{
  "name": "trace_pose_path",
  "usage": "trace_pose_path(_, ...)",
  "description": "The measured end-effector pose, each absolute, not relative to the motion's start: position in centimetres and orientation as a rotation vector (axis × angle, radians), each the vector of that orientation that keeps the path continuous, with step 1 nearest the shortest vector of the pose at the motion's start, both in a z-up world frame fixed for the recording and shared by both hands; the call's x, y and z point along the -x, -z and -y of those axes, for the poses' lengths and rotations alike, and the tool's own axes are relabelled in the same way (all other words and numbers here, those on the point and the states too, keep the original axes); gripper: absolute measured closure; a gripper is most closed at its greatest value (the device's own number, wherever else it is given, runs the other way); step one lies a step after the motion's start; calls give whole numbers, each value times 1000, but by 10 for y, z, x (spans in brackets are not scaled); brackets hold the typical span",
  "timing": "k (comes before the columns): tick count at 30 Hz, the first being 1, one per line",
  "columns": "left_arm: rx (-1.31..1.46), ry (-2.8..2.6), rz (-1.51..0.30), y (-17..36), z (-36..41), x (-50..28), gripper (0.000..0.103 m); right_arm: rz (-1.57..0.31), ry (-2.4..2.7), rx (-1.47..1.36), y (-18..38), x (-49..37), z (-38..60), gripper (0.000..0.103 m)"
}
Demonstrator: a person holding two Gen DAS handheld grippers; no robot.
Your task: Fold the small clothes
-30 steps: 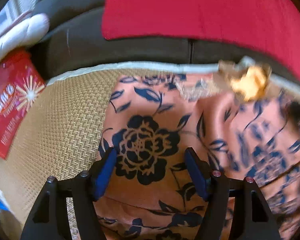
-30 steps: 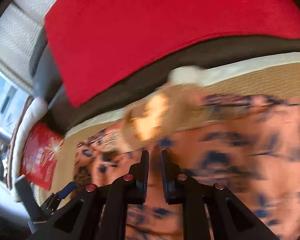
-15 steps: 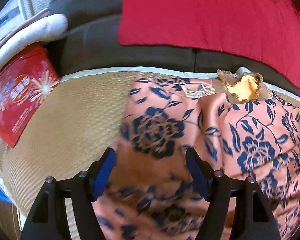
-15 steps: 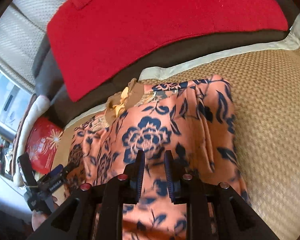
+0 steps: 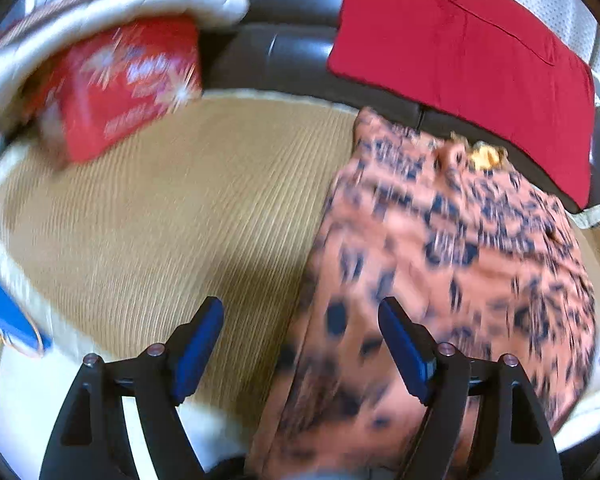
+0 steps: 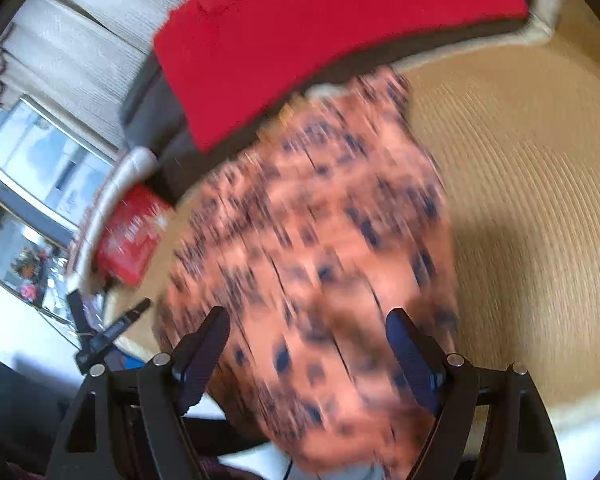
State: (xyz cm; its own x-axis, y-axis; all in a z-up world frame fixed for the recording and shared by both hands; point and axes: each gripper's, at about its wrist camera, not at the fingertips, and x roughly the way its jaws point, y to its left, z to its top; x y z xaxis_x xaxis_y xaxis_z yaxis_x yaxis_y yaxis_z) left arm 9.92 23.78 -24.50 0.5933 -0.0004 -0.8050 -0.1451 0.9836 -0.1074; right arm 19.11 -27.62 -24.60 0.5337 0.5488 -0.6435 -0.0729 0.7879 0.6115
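An orange garment with a dark blue flower print lies folded lengthwise on a woven straw mat. It also shows in the right wrist view, blurred by motion. My left gripper is open and empty, raised above the garment's left edge. My right gripper is open and empty, raised above the garment's near end. The left gripper shows small at the left of the right wrist view.
A red cloth hangs over the dark sofa back behind the mat. A red packet and a white cushion lie at the mat's far left. A window is at the left.
My right gripper has opened and let go of the garment. Both grippers have pulled back and up. The garment now lies folded on the mat.
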Motion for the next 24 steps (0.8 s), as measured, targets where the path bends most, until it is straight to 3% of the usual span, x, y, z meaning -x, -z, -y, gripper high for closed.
trace_pose_path(9,362,-2,-1125,302,-263,-52,23,-1288,-227,-547,338,-138,277,20)
trace_pose_path(17,486,83,-1189,331,-261,-55,23,-1338,-231,-664,386,-152,267,22)
trace_pose_path(19,489,88,-1195,335,-260,-54,23,-1319,-254,-650,388,-152,261,34)
trace_pose_path(20,478,87,-1194,335,-259,-54,23,-1316,-257,-634,387,-153,259,46)
trace_pose_path(21,463,85,-1186,335,-258,-54,24,-1313,-256,-614,385,-152,258,67)
trace_pose_path(22,461,90,-1171,335,-258,-54,29,-1310,-260,-602,384,-151,257,77)
trace_pose_path(24,461,108,-1173,336,-258,-54,75,-1302,-260,-573,379,-145,253,83)
